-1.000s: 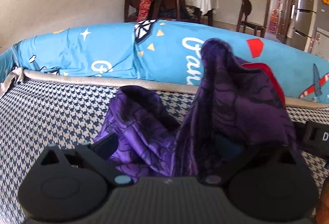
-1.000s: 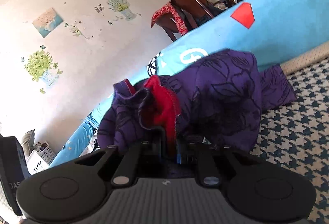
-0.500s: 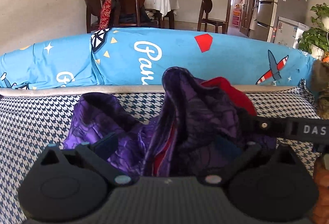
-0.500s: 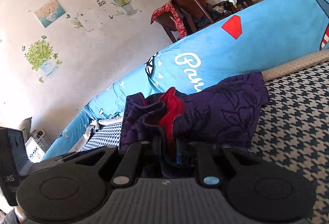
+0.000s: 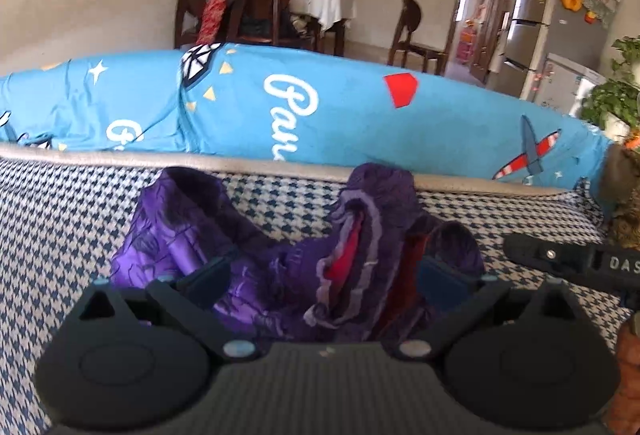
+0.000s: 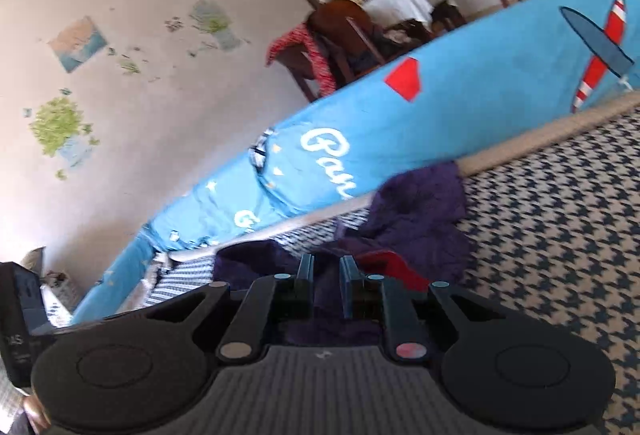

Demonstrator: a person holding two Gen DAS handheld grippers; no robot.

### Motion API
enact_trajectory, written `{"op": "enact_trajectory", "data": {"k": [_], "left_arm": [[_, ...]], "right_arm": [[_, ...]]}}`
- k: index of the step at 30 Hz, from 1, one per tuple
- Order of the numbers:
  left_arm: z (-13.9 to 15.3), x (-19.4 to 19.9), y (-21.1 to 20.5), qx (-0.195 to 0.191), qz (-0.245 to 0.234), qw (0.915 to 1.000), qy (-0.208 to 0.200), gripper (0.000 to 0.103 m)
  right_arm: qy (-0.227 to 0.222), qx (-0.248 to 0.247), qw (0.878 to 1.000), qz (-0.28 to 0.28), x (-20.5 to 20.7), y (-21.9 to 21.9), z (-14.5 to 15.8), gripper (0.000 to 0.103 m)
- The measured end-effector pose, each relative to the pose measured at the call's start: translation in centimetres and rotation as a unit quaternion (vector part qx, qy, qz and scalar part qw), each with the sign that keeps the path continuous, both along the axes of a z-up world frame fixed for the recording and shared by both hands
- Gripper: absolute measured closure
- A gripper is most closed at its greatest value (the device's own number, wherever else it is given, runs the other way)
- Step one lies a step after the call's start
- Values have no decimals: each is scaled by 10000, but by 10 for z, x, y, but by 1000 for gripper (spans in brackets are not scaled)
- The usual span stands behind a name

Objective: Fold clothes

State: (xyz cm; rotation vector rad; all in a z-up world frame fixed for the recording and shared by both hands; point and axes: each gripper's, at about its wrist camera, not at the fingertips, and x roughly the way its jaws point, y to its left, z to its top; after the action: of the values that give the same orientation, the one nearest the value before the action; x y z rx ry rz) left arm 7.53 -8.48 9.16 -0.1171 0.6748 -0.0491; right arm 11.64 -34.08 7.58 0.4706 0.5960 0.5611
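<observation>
My left gripper stands wide apart around the bunched purple garment on the houndstooth bed; my right gripper has narrow jaws with cloth between (grip uncertain). No neat fold shows; flattening remains.

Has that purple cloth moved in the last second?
Yes. In the right wrist view the purple cloth has dropped: it stood bunched high against the blue cushion, and now lies low on the checked cover, below the cushion's lettering.
</observation>
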Motion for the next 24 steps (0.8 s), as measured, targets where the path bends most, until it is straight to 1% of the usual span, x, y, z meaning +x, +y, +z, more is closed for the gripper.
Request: {"op": "enact_trajectory", "data": {"k": [3,4,5,6,7,8,12,13,17,21,24], "left_arm": [[-5,6,7,-9,255,9996,116,0],[-7,9,10,-25,341,9993,159,0],[-9,11,12,-58,410,9989,211,0],[-10,14,15,-91,480,9985,264,0],[-12,16,18,-131,543,9979,321,0],[-14,19,21,-189,586,9973,391,0],[-23,27,28,-307,783,9944,647,0],[-26,29,30,-327,833,9935,702,0],[-29,31,34,-276,949,9921,779,0],[-31,33,36,-197,1046,9909,823,0],[-33,34,39,-138,1119,9899,855,0]], "right_arm": [[184,-99,9995,-250,4,-4,-5,84],[246,-132,9991,-333,6,-5,-7,80],[309,-163,9985,-419,7,-7,-9,73],[382,-184,9978,-514,9,-9,-12,69],[442,-180,9971,-600,10,-11,-14,61],[499,-175,9963,-676,11,-14,-17,57],[659,-67,9959,-610,13,-17,-25,55],[662,8,9961,-578,12,-18,-26,53],[458,101,9979,-448,8,-14,-21,37],[152,1,9996,-247,3,-2,-13,36],[-162,-95,9998,-40,-4,9,-5,36]]}}
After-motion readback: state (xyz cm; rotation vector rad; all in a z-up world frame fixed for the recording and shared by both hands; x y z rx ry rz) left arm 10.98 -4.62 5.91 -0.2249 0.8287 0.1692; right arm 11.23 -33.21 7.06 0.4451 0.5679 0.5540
